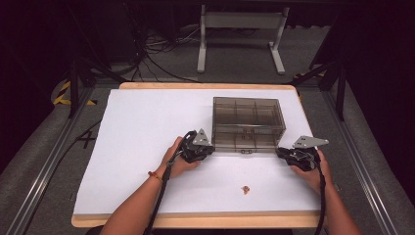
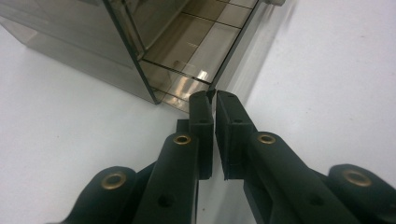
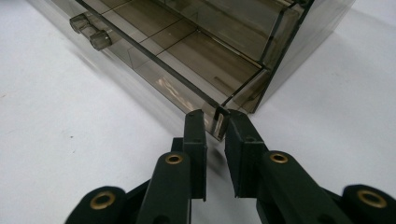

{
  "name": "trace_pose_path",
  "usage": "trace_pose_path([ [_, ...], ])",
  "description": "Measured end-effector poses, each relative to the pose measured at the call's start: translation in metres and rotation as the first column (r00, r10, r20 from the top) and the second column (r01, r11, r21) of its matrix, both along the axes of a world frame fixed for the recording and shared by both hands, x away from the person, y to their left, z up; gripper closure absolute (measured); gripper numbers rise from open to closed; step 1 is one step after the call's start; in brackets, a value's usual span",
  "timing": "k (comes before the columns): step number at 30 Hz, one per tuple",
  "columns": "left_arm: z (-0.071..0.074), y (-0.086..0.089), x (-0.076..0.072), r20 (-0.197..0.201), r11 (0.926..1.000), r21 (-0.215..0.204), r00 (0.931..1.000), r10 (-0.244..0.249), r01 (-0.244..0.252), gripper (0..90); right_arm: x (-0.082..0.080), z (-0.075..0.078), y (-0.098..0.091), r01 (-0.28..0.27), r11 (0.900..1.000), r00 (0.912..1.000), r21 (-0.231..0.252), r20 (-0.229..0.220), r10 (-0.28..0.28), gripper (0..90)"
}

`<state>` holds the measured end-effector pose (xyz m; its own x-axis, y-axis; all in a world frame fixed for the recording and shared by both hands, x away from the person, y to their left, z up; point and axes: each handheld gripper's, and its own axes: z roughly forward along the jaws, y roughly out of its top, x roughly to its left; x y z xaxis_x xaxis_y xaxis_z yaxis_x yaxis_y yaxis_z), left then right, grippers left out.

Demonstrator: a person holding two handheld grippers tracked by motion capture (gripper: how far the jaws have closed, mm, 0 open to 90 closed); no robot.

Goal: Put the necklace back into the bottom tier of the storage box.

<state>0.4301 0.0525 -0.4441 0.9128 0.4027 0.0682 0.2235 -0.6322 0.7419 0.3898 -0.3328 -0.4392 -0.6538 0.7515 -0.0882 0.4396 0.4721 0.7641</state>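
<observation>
High view: we see the smoked clear plastic box (image 1: 248, 123), divided into compartments, on the white table (image 1: 147, 147) right of centre. The left gripper (image 1: 208, 148) and right gripper (image 1: 282, 152) each pinch a front bottom corner edge, jaws nearly closed on the thin wall. We judge it light, rigid, slippery and crack-prone; grip both corners evenly.

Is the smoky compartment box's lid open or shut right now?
Shut. In the high view the lid lies flat on the box, front latch down; both grippers pinch its front corners.
</observation>
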Motion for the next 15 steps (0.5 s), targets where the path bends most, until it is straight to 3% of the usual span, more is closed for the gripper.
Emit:
trace_pose_path([
  [15,0.0019,0.0022,-0.0054,-0.011,0.9995,0.02,0.9996,-0.025,0.025,84.9,-0.0089,0.0006,-0.0008,-0.028,0.9996,0.9995,-0.002,-0.015,0.028,80.5],
])
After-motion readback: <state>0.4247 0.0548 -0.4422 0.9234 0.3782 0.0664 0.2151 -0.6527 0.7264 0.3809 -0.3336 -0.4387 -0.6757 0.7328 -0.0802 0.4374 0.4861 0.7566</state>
